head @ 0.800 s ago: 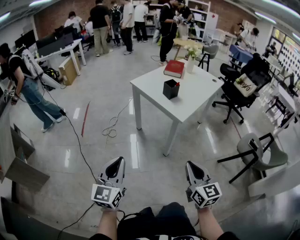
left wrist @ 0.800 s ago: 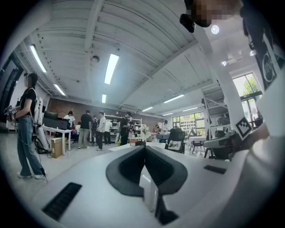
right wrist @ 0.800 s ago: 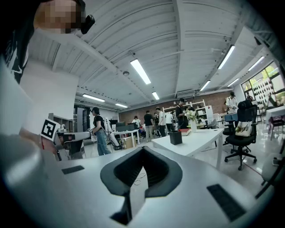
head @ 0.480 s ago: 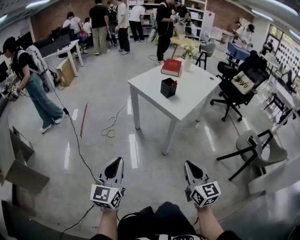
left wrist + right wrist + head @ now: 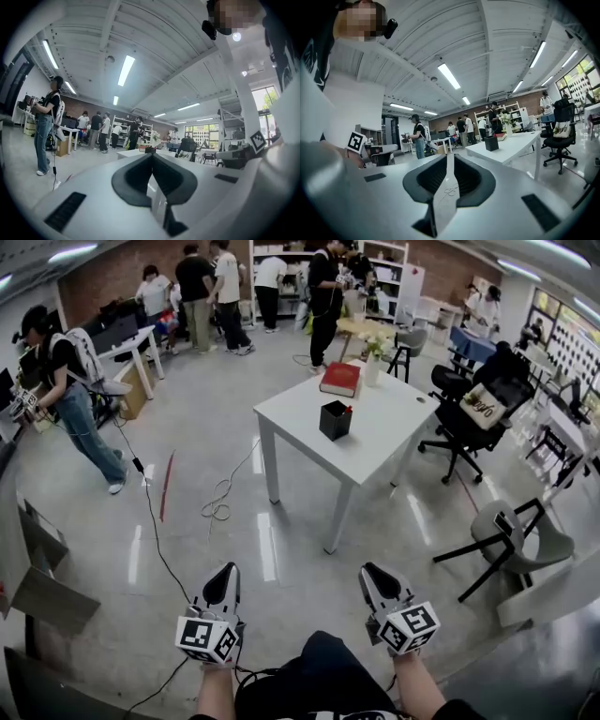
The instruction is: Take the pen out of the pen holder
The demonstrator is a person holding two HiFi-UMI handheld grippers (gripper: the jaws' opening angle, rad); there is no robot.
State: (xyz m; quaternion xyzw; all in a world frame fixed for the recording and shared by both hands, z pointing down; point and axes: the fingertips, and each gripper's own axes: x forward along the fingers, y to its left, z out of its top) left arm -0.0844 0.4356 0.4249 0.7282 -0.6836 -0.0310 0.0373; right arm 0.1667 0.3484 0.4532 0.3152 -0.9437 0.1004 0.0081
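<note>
Fig. My left gripper point(image 5: 226, 574) and right gripper point(image 5: 370, 574): pale grey shells, black hollows around the jaws. Each carries a white cube point(image 5: 207, 638) printed with black square markers. A black cable point(image 5: 157, 680) trails from the left one. My clothing point(image 5: 319, 681) is dark.

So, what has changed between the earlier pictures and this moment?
The left gripper and the right gripper sank slightly in the head view, and the wearer's knee rose between them. The person with the backpack at left stepped a little rightward. Nothing was grasped or released: both claws are shut and empty. The pen holder, red book and white table stayed in place.
</note>
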